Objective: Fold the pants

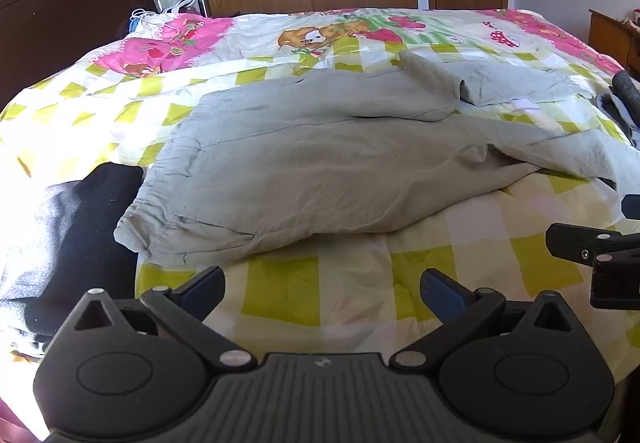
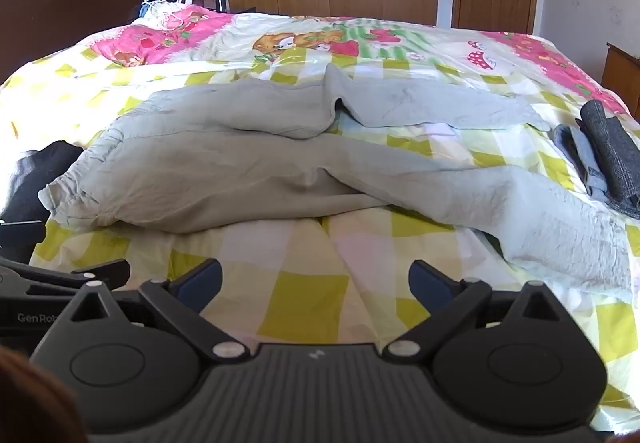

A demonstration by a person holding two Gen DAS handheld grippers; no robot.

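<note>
Pale grey pants (image 1: 320,163) of soft, creased cotton lie spread across the bed's glossy quilt (image 1: 352,283), checked in yellow-green and white with pink strawberry cartoon prints. The gathered elastic waistband sits at the left, and the two legs run off rightward, the far one doubled over in a hump. The left gripper (image 1: 322,289) and right gripper (image 2: 316,279), both black with blue pads, hover just short of the pants' near edge, jaws spread wide, holding nothing.

Pants (image 2: 248,163) lie across your bed (image 2: 304,295), waistband left, legs running right. Dark garment (image 2: 28,179) at their left; folded clothes (image 2: 608,159) at far right.
</note>
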